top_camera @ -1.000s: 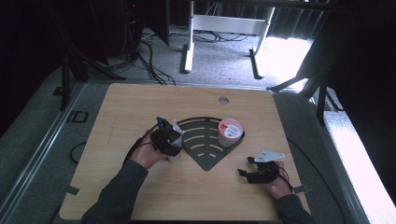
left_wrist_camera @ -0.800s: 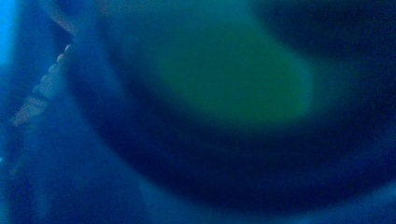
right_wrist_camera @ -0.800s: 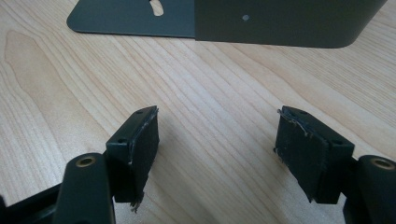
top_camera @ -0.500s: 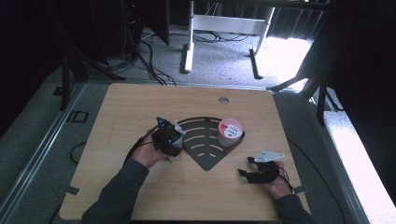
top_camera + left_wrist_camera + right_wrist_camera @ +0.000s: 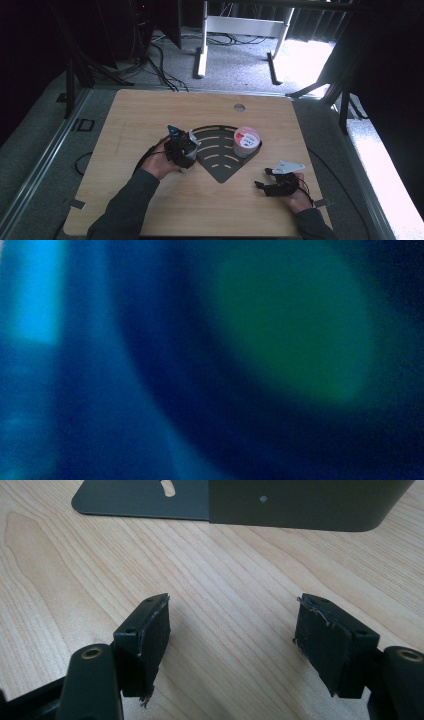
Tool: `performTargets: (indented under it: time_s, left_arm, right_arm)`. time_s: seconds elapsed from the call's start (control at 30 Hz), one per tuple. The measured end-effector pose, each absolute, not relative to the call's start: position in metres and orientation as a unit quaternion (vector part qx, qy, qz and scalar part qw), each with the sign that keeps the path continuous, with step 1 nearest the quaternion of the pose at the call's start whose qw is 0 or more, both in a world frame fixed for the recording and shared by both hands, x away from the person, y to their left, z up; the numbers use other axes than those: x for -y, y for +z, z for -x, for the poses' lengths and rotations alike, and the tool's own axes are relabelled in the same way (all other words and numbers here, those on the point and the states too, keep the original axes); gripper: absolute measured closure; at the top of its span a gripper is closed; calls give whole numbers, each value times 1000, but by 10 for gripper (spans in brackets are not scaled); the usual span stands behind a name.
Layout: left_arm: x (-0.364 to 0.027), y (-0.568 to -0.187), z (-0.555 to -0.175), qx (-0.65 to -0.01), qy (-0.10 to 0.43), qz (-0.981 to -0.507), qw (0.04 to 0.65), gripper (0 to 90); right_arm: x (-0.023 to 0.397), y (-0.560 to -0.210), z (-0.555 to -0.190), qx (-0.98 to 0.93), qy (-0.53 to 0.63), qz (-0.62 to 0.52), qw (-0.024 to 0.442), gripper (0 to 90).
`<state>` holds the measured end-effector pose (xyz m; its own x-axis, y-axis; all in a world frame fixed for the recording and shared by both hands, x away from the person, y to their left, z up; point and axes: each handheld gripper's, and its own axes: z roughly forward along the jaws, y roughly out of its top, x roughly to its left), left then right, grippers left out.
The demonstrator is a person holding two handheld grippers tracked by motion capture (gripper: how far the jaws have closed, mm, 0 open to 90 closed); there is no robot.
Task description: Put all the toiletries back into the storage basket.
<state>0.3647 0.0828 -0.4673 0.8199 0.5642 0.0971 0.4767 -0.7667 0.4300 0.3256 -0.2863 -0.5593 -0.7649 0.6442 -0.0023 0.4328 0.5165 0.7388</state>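
Note:
A dark fan-shaped slotted rack [image 5: 222,152] lies flat on the wooden table [image 5: 150,110]. A pink-and-white round tub [image 5: 246,141] stands at the rack's right corner. My left gripper [image 5: 184,150] sits at the rack's left edge over something pale, with a teal piece [image 5: 173,131] sticking up behind it. Its jaws have just been closing; a blue-green blur covers the left gripper view, so what lies between them is hidden. My right gripper [image 5: 263,178] [image 5: 232,630] rests low over bare wood near the rack's tip [image 5: 145,500], open, its pads [image 5: 325,640] holding nothing.
The rack's upright wall [image 5: 300,502] rises just beyond the right jaws. A round cable hole [image 5: 239,107] sits near the table's far edge. Metal stands and cables [image 5: 202,50] crowd the floor behind. Bare wood spreads left and front.

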Motion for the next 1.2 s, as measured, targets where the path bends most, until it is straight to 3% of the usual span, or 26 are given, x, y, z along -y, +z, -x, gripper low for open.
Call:
performTargets:
  time_s: [0.43, 1.2]
  left_arm:
    - [-80, -467, -360, -276, 116, -934, 195, 550]
    - [-66, -460, -351, -251, 73, -939, 223, 549]
  right_arm:
    - [286, -559, -326, -859, 379, -313, 139, 298]
    - [286, -559, -326, -859, 379, -314, 139, 297]
